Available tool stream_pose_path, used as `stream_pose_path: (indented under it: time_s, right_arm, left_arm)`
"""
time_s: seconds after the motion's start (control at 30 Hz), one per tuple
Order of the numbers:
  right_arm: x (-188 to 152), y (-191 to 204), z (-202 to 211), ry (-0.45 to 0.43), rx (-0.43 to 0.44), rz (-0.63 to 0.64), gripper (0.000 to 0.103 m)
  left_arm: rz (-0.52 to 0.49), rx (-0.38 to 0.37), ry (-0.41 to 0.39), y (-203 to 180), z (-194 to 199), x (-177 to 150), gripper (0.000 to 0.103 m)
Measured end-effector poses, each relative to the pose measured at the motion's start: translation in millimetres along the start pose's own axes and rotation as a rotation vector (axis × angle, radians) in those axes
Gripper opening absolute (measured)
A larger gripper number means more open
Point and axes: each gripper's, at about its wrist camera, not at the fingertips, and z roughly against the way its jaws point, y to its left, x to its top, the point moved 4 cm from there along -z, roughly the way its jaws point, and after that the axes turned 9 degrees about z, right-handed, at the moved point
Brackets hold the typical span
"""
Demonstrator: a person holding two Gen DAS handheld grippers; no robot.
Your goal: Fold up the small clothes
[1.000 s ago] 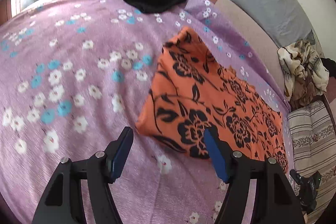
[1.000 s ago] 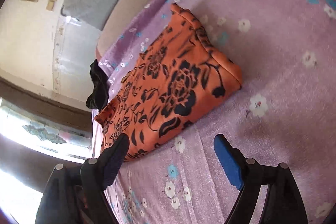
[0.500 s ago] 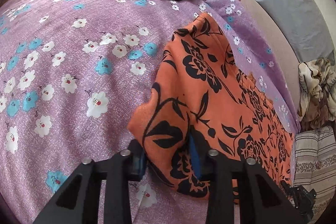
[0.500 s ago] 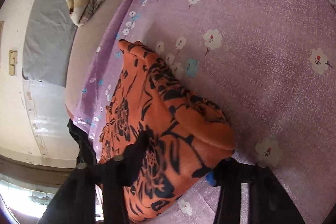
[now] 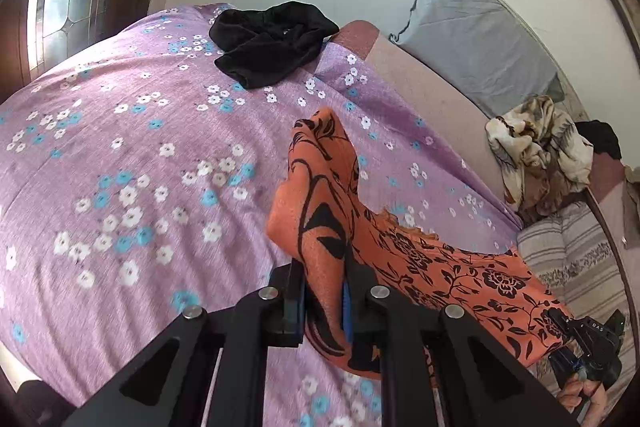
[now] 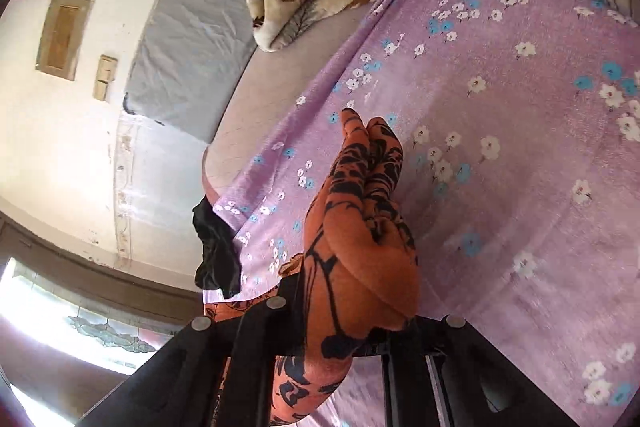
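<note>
An orange garment with a black flower print (image 5: 420, 259) is held lifted off a bed covered by a purple flowered sheet (image 5: 120, 155). The left gripper (image 5: 324, 303) is closed on one bunched corner of the cloth, which is seen pinched between its blue-padded fingers (image 5: 347, 307), and the right gripper (image 6: 352, 327) is clamped on another corner, so the fabric is seen stretched between the two as a raised band, with its far edge apparently trailing on the sheet. The two-corner hold is judged to serve the fold: with one edge carried in both grippers, it can be brought over the rest of the cloth in a single sweep. The grip is taken at the corners, probably so that the edge stays straight rather than sagging in the middle. A crumpled black garment (image 5: 272, 43) is left at the far end of the bed, well apart, presumably awaiting its turn. A beige patterned blanket (image 5: 540, 147) and a striped pillow (image 5: 580, 267) are seen at the side, clear of the working area.
</note>
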Motion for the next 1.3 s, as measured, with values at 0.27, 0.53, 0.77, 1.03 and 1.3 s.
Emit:
stream_pose_path:
  time_s: [0.27, 0.53, 0.77, 1.03, 1.3]
  right_arm:
    - [-136, -116, 47, 0.291, -0.233, -0.008, 0.028]
    - [-82, -95, 103, 0.094, -0.256, 0.133, 0.059]
    - [-20, -62, 25, 0.193, -0.264, 0.392, 0.058]
    - [-9, -72, -56, 0.32, -0.338, 0.485, 0.034]
    - [1, -70, -56, 0.273, -0.403, 0.511, 0.008]
  left_arm:
    - [0.111, 0.11, 0.226, 99, -28, -92, 0.044]
    - [-0.019, 0.132, 0.026, 82, 2, -19, 0.072]
    - [-0.139, 0.12, 0.173, 61, -84, 7, 0.071]
    - [-0.257, 0.191, 0.265, 41, -142, 22, 0.006]
    - [-0.306, 0.262, 0.326, 48, -167, 15, 0.009]
